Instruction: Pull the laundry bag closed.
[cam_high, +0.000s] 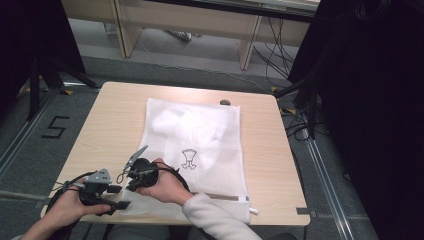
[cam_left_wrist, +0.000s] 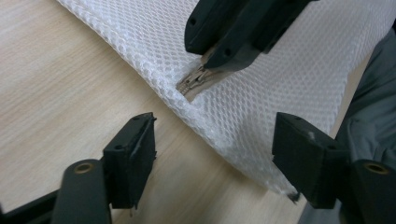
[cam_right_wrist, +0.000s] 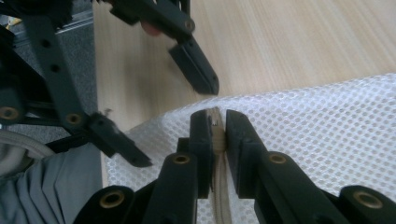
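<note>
A white mesh laundry bag (cam_high: 195, 140) lies flat on the wooden table (cam_high: 115, 115), with white cloth inside and a black emblem (cam_high: 188, 159) on it. My right gripper (cam_right_wrist: 216, 135) is shut on the beige zipper tape (cam_right_wrist: 220, 196) at the bag's near left corner. From the left gripper view, the right gripper (cam_left_wrist: 229, 51) pinches that tape (cam_left_wrist: 198, 81). My left gripper (cam_left_wrist: 217, 158) stands open, its jaws straddling the corner of the mesh (cam_left_wrist: 280, 84) without pressing it. In the high view both grippers, left (cam_high: 119, 197) and right (cam_high: 131, 186), meet at the table's near left edge.
A small dark object (cam_high: 225, 102) sits at the table's far edge. Black stands and cables (cam_high: 300, 115) crowd the floor to the right, and a floor mark "5" (cam_high: 55, 127) lies to the left. A wooden bench (cam_high: 190, 25) stands beyond the table.
</note>
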